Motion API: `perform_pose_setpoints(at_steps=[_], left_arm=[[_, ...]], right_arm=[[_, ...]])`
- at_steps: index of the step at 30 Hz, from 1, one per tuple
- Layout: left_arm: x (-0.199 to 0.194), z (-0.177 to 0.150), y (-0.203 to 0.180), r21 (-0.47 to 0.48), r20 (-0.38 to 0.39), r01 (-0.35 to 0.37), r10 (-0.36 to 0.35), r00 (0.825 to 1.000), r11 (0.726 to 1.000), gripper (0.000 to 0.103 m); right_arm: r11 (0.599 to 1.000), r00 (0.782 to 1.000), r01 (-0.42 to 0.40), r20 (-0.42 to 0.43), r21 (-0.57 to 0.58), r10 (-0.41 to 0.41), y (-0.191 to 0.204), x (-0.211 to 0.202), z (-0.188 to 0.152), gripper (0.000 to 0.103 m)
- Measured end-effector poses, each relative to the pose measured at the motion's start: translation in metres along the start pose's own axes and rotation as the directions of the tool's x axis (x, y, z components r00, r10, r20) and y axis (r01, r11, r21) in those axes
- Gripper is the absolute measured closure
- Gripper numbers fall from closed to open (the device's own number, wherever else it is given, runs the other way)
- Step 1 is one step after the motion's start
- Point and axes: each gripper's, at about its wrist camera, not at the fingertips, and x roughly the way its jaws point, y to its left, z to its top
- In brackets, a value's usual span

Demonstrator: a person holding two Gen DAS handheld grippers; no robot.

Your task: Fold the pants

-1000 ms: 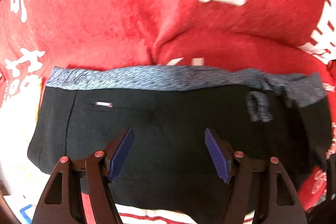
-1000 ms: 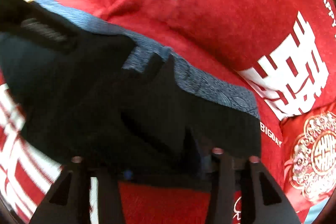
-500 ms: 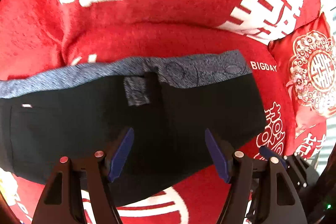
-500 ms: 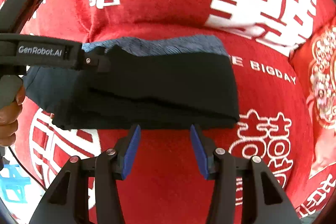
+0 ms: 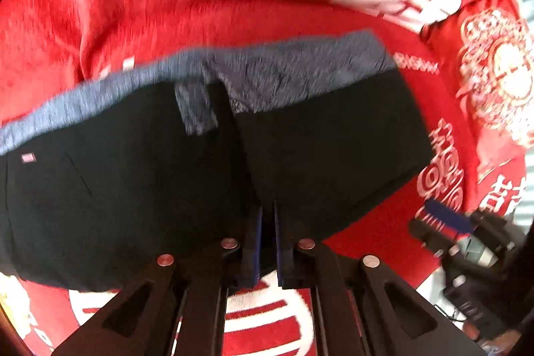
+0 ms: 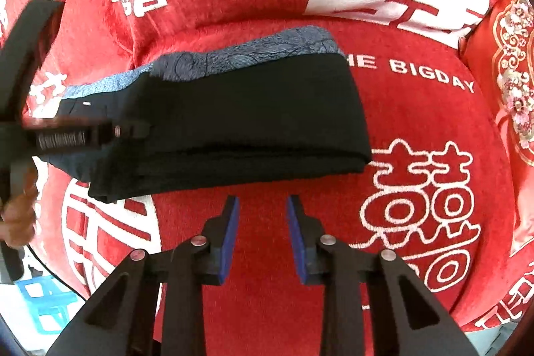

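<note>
Left wrist view: left gripper [image 5: 266, 216] has its 2 fingers pressed together on the black pants [image 5: 327, 152]; right gripper [image 6: 263, 206] fingers stand apart above the red cover [image 6: 417, 129].

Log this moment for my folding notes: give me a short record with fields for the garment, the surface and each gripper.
garment: black pants with a grey-blue waistband, folded into a flat stack
surface: red cover with white characters
side item: red embroidered cushion at the right edge
left gripper: fingers nearly together at the near edge of the pants; whether cloth is pinched cannot be told
right gripper: open, holding nothing, fingers short of the pants over bare cover
</note>
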Motion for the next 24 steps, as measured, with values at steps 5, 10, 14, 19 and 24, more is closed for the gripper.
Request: perform_pose_setpoints(at_steps=[5, 10, 14, 19, 24], left_arm=[[0.000, -0.008, -0.003, -0.015, 0.052, -0.027, 0.028, 0.998, 1.000, 0.095], [-0.013, -0.009, -0.007, -0.049, 0.102, -0.078, 0.083, 0.991, 0.996, 0.077], [-0.030, -0.015, -0.002, -0.119, 0.169, -0.111, 0.130, 0.977, 0.987, 0.025], [-0.037, -0.030, 0.016, -0.209, 0.135, -0.167, 0.198, 0.971, 0.963, 0.025], [-0.044, -0.060, 0.038, -0.298, 0.094, -0.220, 0.258, 0.961, 0.929, 0.025]], right_arm=[[0.999, 0.999, -0.034, 0.010, 0.014, 0.034, -0.002, 0.002, 0.010, 0.071], [0.997, 0.997, -0.072, 0.043, 0.021, 0.071, -0.008, 0.005, 0.038, 0.071], [0.993, 0.993, -0.119, 0.014, 0.010, 0.119, -0.003, 0.017, 0.061, 0.070], [0.986, 0.985, -0.169, -0.028, 0.001, 0.169, 0.013, 0.030, 0.072, 0.070], [0.976, 0.976, -0.213, -0.050, -0.033, 0.212, 0.039, 0.037, 0.076, 0.055]])
